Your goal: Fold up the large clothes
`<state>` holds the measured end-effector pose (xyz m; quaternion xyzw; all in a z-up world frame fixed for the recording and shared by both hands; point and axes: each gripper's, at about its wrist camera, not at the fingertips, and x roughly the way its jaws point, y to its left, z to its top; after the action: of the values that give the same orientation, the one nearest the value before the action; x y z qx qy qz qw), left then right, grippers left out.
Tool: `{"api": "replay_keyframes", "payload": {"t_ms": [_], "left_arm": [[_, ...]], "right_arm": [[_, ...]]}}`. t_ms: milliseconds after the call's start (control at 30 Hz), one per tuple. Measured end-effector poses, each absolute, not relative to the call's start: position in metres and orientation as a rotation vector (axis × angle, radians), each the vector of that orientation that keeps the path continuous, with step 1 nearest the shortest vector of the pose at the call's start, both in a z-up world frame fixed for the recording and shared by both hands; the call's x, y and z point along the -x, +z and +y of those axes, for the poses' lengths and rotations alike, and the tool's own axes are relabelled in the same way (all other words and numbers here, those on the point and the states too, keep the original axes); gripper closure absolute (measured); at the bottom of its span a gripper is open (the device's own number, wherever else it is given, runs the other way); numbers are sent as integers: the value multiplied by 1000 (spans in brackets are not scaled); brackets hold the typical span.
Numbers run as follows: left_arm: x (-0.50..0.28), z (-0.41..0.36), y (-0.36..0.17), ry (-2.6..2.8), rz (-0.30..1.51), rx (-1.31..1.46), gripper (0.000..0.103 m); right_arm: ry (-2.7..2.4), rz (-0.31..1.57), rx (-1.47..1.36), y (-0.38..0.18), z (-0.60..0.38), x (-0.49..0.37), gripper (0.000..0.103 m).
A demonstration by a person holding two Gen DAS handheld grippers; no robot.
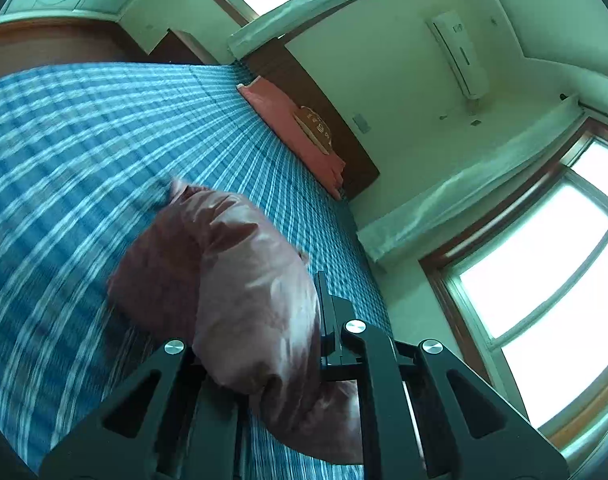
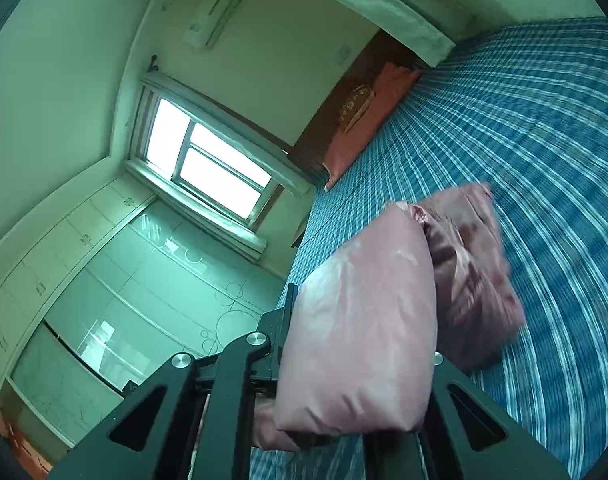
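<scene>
A puffy pink garment hangs between my two grippers over a bed with a blue checked sheet. My left gripper is shut on the pink garment; the cloth bulges over the left finger, and the right finger shows beside it. In the right wrist view the same pink garment fills the jaws of my right gripper, which is shut on it. Its left finger shows; the right one is hidden by cloth. The rest of the garment trails toward the sheet, blurred.
A salmon pillow with a patterned cushion lies at the wooden headboard. Windows and an air conditioner are on the walls. A glass-fronted wardrobe stands beside the bed.
</scene>
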<state>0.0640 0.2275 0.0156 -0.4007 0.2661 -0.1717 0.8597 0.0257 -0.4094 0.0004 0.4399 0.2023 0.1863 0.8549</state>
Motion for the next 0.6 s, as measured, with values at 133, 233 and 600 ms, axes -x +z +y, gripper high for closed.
{"api": "replay_keyframes", "payload": {"t_ms": [133,233,600], "left_arm": [[-146,213,18,-309,575,783,93],[-203,205,7,-260,619,761,93],[-351,180,-91,-116,806,642,93]], "right_arm": [[327,463,-918,-5,-419,-106,94],[277,508,-937,-18,-428,-161,94],[126,737,-966,-112,-439,-305,94]]}}
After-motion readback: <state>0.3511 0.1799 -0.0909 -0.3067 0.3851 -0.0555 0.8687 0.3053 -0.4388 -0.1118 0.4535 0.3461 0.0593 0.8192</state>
